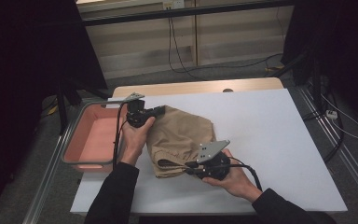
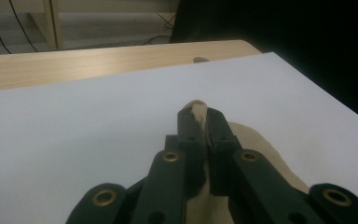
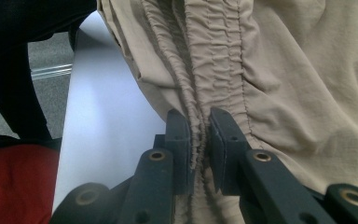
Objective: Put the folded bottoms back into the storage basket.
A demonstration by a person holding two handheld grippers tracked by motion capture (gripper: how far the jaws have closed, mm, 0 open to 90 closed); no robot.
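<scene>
Garment, crumpled tan cloth with elastic waistband (image 1: 179, 137), pinched by left gripper (image 2: 199, 122) and right gripper (image 3: 199, 135) jaws; folding apparently unfinished, pink plastic bin (image 1: 81, 142) empty.

Looks like a lab or test rig room, not anybody's home. The white surface (image 1: 270, 140) sits on a wooden top inside an aluminium rail frame (image 1: 51, 163), with black curtains (image 1: 23, 70) hung on both sides. Loose cables (image 1: 177, 51) run down the plain back wall and across the grey carpet, plus a power strip (image 1: 331, 113) on the floor.
</scene>
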